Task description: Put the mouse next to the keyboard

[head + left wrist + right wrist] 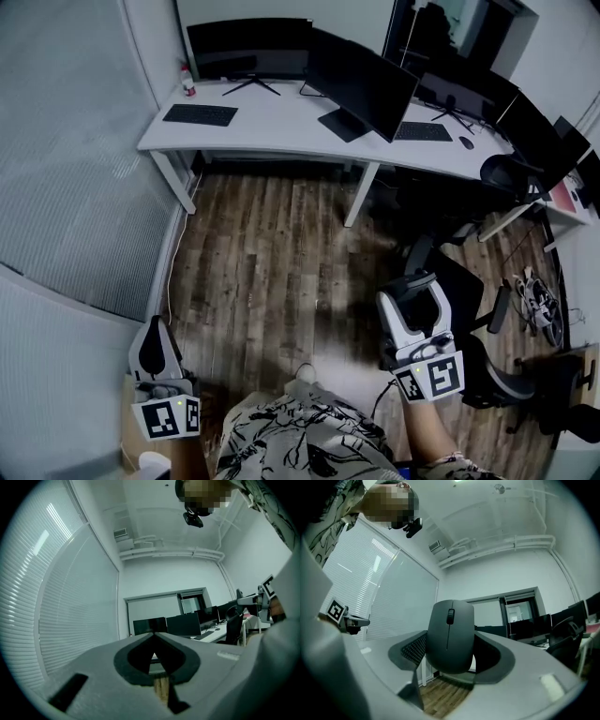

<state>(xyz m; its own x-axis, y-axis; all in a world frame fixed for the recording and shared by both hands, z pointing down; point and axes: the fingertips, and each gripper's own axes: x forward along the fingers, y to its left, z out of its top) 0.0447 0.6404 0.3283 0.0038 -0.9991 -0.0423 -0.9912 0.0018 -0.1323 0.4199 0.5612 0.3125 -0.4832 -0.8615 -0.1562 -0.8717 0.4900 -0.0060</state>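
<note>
A dark grey mouse (pixel 449 637) with a scroll wheel stands upright between the padded jaws of my right gripper (pixel 451 652), which is shut on it. In the head view that gripper (pixel 413 287) is held low at the right, over the wooden floor and far from the white desk (pixel 281 127). A black keyboard (pixel 200 114) lies on the desk's left part and a second keyboard (pixel 422 131) lies further right. My left gripper (pixel 153 638) has its jaws closed together with nothing in them. In the head view it (pixel 154 326) hangs at the lower left.
Several dark monitors (pixel 361 84) stand on the desk, with a small bottle (pixel 188 82) at its back left and another mouse (pixel 466 142) at the right. Black office chairs (pixel 506 173) and a pair of shoes (pixel 539 300) sit at the right. A wall with blinds (pixel 66 159) runs along the left.
</note>
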